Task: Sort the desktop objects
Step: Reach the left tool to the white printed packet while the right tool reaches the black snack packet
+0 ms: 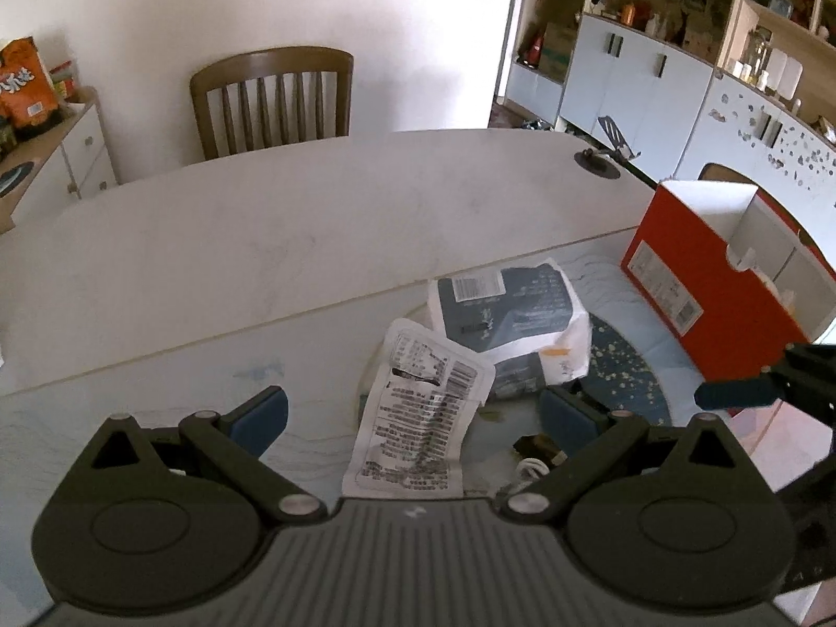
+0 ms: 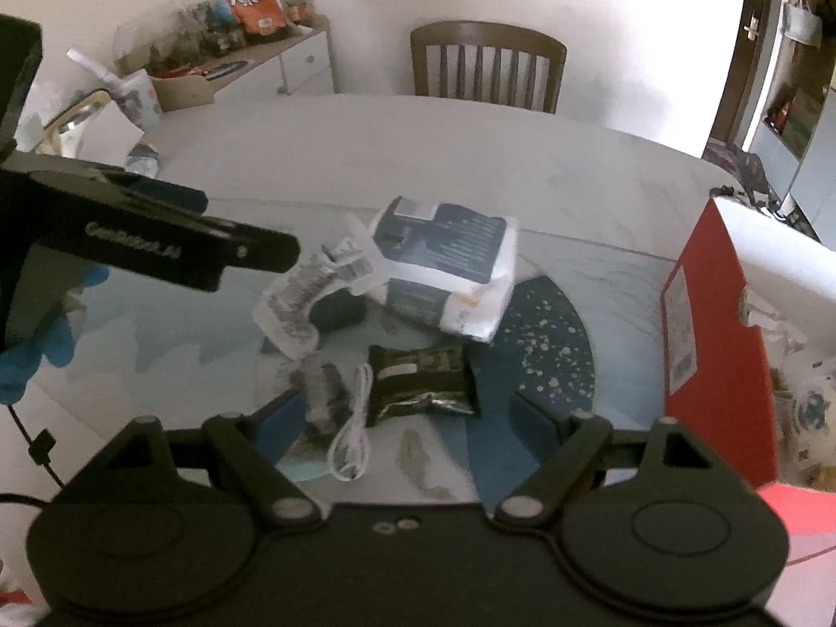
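Note:
A white printed packet (image 1: 418, 413) lies between the open jaws of my left gripper (image 1: 413, 418), leaning on a white and dark blue tissue pack (image 1: 509, 321). In the right wrist view the same packet (image 2: 308, 292) and tissue pack (image 2: 449, 271) lie further off. A dark foil packet (image 2: 418, 381) and a coiled white cable (image 2: 352, 439) lie just ahead of my open, empty right gripper (image 2: 405, 423). A red open box (image 1: 716, 287) stands at the right, also in the right wrist view (image 2: 716, 345). The left gripper's body (image 2: 157, 245) reaches in from the left.
The objects lie on a round blue speckled mat (image 2: 543, 345) on a white table (image 1: 292, 240). A wooden chair (image 1: 271, 99) stands behind it. A side cabinet (image 2: 251, 62) holds snack bags. A white cupboard wall (image 1: 653, 68) stands at the right.

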Motion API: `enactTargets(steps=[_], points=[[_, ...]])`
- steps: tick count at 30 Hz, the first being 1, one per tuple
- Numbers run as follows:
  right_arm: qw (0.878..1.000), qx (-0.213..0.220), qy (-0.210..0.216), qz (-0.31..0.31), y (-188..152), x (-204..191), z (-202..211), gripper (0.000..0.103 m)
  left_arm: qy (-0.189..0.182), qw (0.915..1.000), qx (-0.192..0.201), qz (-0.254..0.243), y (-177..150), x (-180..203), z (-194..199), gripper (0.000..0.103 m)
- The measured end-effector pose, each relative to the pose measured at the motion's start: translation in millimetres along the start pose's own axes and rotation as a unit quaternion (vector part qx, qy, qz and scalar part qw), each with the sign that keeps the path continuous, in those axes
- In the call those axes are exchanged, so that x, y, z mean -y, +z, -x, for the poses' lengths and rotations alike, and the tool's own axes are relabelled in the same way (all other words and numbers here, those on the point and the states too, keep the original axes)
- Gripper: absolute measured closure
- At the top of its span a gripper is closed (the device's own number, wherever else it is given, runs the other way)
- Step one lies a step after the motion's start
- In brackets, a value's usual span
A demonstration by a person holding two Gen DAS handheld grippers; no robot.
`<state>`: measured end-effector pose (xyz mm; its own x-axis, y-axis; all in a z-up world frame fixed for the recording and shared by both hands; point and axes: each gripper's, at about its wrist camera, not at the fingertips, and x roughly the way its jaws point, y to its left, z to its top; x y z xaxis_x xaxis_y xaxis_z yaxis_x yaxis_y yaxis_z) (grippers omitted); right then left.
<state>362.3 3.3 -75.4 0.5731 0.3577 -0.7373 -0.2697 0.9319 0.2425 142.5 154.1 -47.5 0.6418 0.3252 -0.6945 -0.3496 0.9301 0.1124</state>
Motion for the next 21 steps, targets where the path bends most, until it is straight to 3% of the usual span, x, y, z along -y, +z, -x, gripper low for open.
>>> enactTargets(steps=[21], points=[[0.999, -0.028, 0.002, -0.020, 3.8, 22.4, -60.5, 0.021, -0.024, 0.9989, -0.025, -0.031, -3.6, -7.9, -62.4, 0.000]])
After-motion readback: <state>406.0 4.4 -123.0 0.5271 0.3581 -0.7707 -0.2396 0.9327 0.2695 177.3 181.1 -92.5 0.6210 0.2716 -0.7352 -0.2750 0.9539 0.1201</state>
